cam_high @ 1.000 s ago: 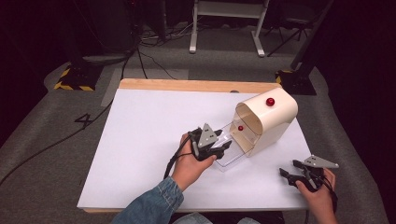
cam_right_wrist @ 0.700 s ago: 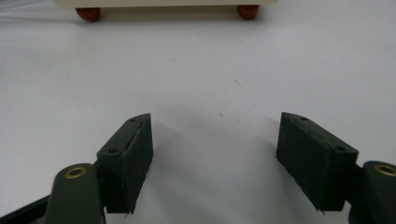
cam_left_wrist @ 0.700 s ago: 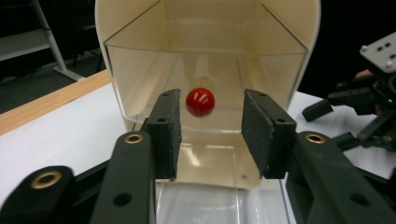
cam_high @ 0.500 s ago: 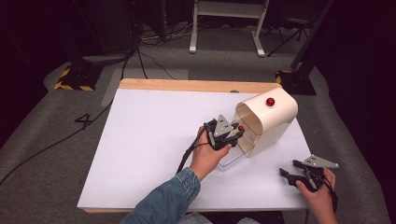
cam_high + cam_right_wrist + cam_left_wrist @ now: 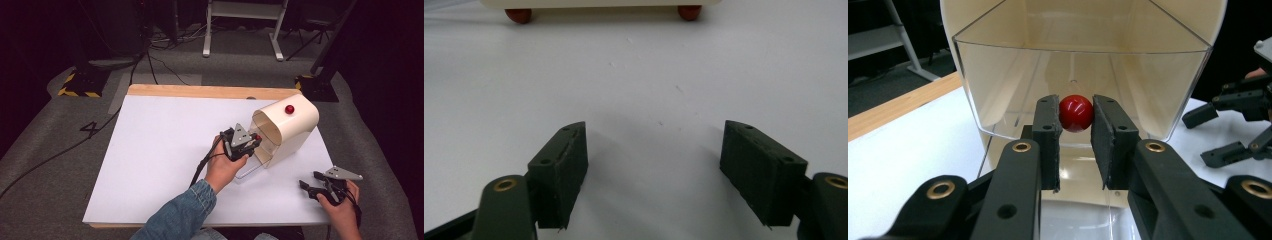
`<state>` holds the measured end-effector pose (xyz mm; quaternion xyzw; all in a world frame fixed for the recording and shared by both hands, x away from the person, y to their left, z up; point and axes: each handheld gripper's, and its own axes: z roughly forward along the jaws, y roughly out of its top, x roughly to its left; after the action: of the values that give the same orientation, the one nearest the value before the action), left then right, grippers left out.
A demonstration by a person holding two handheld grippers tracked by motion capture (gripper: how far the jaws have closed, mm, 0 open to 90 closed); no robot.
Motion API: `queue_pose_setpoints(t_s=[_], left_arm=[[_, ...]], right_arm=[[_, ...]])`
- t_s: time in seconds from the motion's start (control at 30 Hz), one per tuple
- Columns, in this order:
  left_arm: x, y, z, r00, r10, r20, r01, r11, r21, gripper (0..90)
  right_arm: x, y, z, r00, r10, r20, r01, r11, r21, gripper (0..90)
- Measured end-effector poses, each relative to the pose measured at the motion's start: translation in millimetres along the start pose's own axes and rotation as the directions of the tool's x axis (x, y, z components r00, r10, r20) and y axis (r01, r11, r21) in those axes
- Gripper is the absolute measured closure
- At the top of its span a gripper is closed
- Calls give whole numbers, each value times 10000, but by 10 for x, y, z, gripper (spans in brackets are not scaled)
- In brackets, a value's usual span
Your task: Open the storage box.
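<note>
A cream box (image 5: pixel 292 127) with a rounded top and a red knob (image 5: pixel 289 109) on it stands at the right of the white board. Its clear door (image 5: pixel 998 75) hangs open at the front, and that door carries a small red ball handle (image 5: pixel 1075 113). My left gripper (image 5: pixel 1075 107) is shut on this ball, one pad touching each side; in the high view the left gripper (image 5: pixel 250 142) sits right at the box's mouth. My right gripper (image 5: pixel 311 186) rests open near the board's front right corner, and its jaws (image 5: pixel 654 145) hold nothing.
The white board (image 5: pixel 160 150) lies on a table with a wooden far edge (image 5: pixel 200 91). Two red feet (image 5: pixel 518 15) of the box show at the top of the right gripper view. Grey floor, cables and a stand lie beyond the table.
My left gripper has moved forward and right, up to the box's mouth, and closed on the red ball handle. The right gripper has stayed where it was.
</note>
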<state>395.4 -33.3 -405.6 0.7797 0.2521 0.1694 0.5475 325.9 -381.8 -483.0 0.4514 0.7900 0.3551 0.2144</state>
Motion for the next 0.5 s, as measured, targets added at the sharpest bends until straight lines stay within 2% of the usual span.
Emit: queue_pose_setpoints(t_s=[0.13, 0.23, 0.3, 0.33, 0.5], left_arm=[[-10, -5, -71, 10000, 95, -6, -95, 9999, 84, 738], [-21, -40, -213, 9998, 182, -11, -182, 9998, 100, 739], [-19, -48, -242, 9998, 213, -36, -212, 9997, 93, 739], [-16, -74, -326, 9998, 207, -18, -207, 9997, 89, 739], [-11, -162, -537, 9999, 152, -69, -152, 9999, 27, 739]], right_arm=[[0, 0, 0, 10000, 1, -1, -1, 10000, 1, 273], [0, 0, 0, 10000, -2, 0, 2, 10000, -1, 273], [0, 0, 0, 10000, -4, 0, 4, 10000, 0, 273], [0, 0, 0, 10000, -4, 2, 4, 10000, 0, 273], [0, 0, 0, 10000, -2, 4, 2, 10000, 2, 273]])
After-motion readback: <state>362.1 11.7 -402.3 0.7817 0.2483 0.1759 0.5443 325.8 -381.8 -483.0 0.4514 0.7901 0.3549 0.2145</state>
